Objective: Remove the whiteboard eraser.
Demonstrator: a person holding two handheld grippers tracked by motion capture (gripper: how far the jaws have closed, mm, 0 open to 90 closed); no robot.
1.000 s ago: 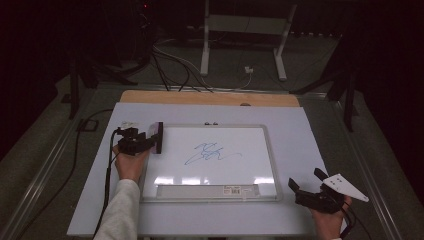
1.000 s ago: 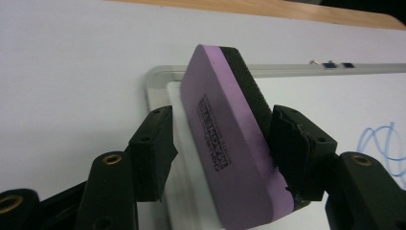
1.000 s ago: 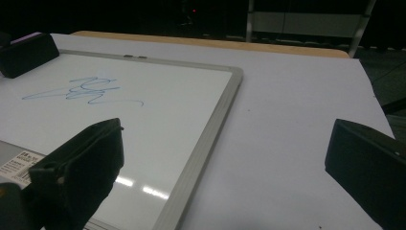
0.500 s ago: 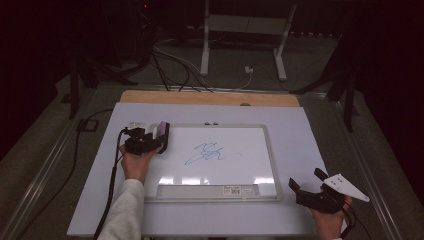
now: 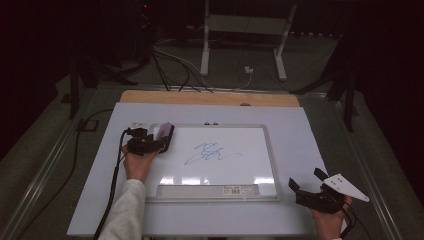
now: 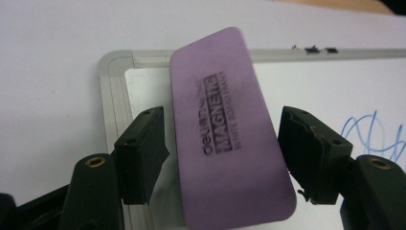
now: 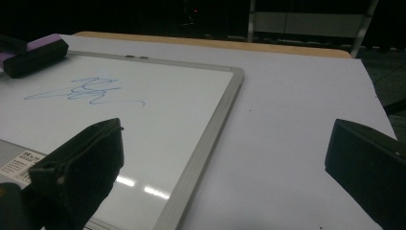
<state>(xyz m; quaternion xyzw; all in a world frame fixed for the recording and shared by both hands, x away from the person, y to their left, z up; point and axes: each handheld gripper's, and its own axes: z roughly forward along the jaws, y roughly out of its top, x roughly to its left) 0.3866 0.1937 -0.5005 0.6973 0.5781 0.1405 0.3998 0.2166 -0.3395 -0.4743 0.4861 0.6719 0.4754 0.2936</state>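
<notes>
The purple eraser (image 6: pixel 232 129) is set flat on the whiteboard's (image 5: pixel 265 150) top-left corner, ready for wiping the blue scribble (image 5: pixel 212 152). The left gripper's (image 5: pixel 159 142) jaws, just opened, stand clear beside it. The right gripper (image 5: pixel 306 181) is parked wide, empty, clear of the board.

White table top (image 5: pixel 300 135), wooden strip (image 5: pixel 210 97) along far edge. Lying flat on it, about centred: 1 whiteboard (image 5: pixel 220 172), grey frame, blue scribble (image 5: pixel 212 152) mid-board, label strip (image 5: pixel 237 189) on near frame edge. 1 purple eraser (image 5: pixel 164 134) lying on board's far left corner, printed face up in left gripper view (image 6: pixel 230 124). 2 small clips (image 5: pixel 210 123) on far frame edge. Small pale item (image 5: pixel 137 124) on table just off that corner, too small to tell. Black cable (image 5: pixel 107 200) trailing over table's left part.
</notes>
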